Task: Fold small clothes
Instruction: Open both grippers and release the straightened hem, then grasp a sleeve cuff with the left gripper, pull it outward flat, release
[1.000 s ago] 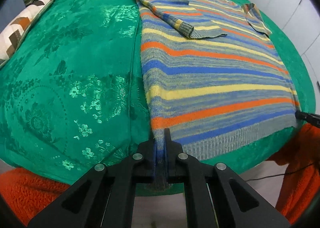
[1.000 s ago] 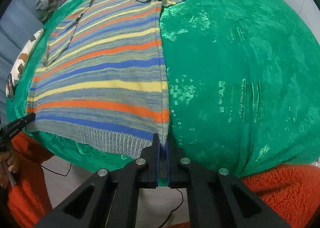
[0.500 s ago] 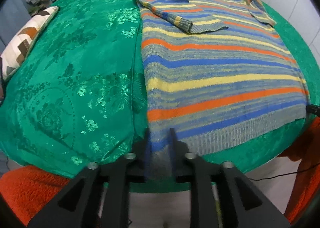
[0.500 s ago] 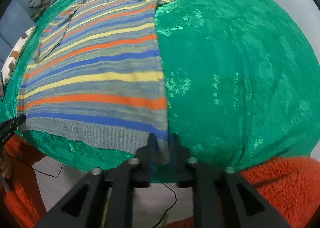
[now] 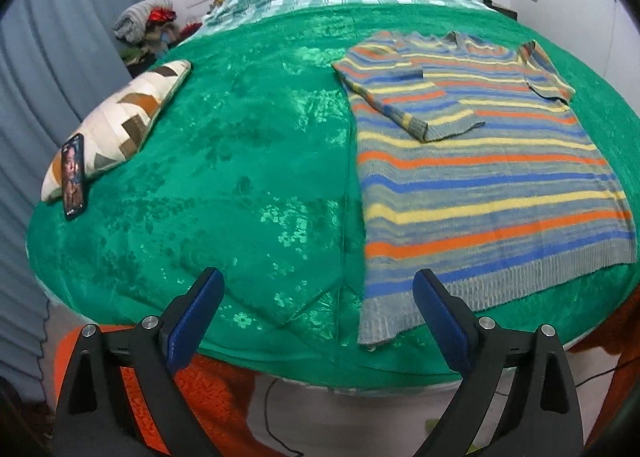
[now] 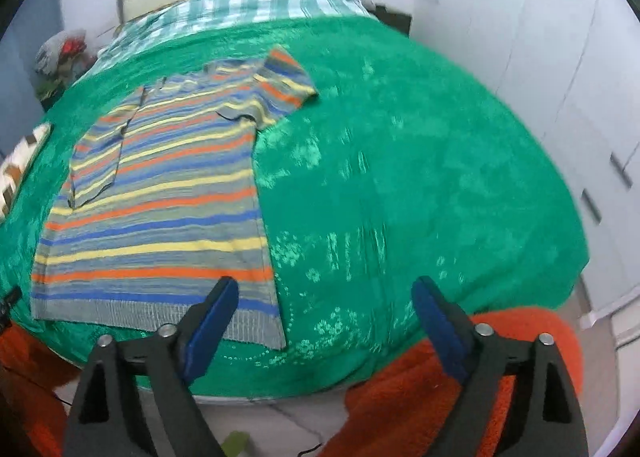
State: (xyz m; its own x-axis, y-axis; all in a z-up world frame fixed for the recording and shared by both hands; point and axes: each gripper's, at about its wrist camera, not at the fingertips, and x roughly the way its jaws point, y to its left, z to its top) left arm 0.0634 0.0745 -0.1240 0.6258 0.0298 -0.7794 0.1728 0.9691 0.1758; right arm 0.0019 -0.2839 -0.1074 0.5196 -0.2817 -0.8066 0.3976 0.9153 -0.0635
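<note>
Left gripper (image 5: 316,309): jaws just opened wide, hem corner released.
Right gripper (image 6: 324,317): likewise spread, empty.
Striped sweater (image 5: 480,185): lies flat on green blanket (image 5: 240,177); next fold pending.

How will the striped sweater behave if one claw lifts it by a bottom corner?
The striped sweater is probably floppy: it lies flat, one sleeve folded over its chest. Its knit likely stretches and sags. On the green bedspread it may drag.

Ribbed knit sweater (image 5: 472,177), glossy embossed velvet bedspread (image 5: 240,177)
</note>
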